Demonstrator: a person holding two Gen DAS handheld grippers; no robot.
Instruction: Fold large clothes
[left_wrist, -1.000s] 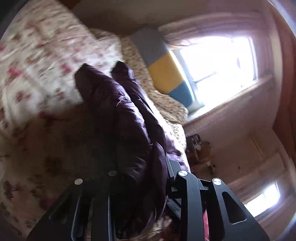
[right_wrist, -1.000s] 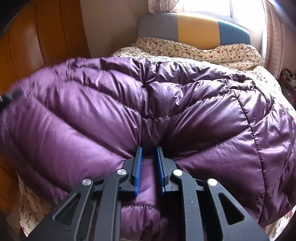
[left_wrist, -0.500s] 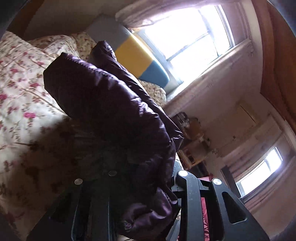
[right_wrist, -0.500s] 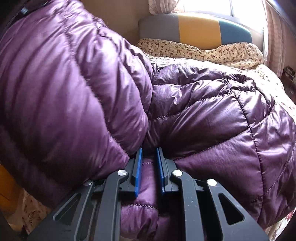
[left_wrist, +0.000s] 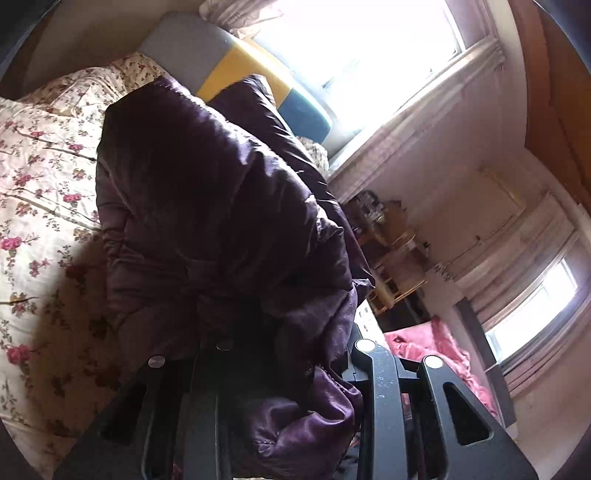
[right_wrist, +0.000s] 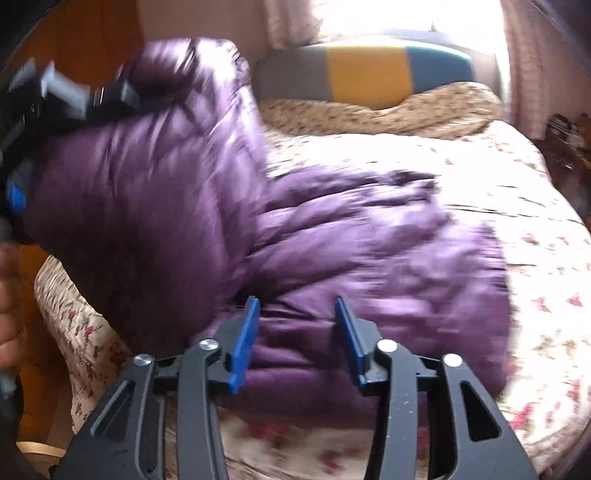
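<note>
A purple quilted down jacket (right_wrist: 369, 251) lies on the floral bedspread (right_wrist: 535, 229). Its left part (right_wrist: 147, 177) is raised off the bed. My left gripper (right_wrist: 74, 96) is shut on that raised part, at the top left of the right wrist view. In the left wrist view the bunched jacket (left_wrist: 221, 206) hangs between the fingers and hides the left gripper (left_wrist: 284, 354) tips. My right gripper (right_wrist: 295, 317) hovers at the jacket's near edge with its jaws opening. Its blue pads (right_wrist: 243, 339) press on no fabric.
A grey, yellow and blue headboard (right_wrist: 369, 70) stands under a bright window (left_wrist: 354, 48). A wooden wardrobe (right_wrist: 85, 33) is on the left, and a person's hand (right_wrist: 9, 295) shows at the frame edge. Shelves (left_wrist: 391, 254) and a pink cloth (left_wrist: 436, 350) lie beyond the bed.
My right gripper let go of the jacket, its jaws parted and it drew back. My left gripper lifted its part of the jacket higher above the bed.
</note>
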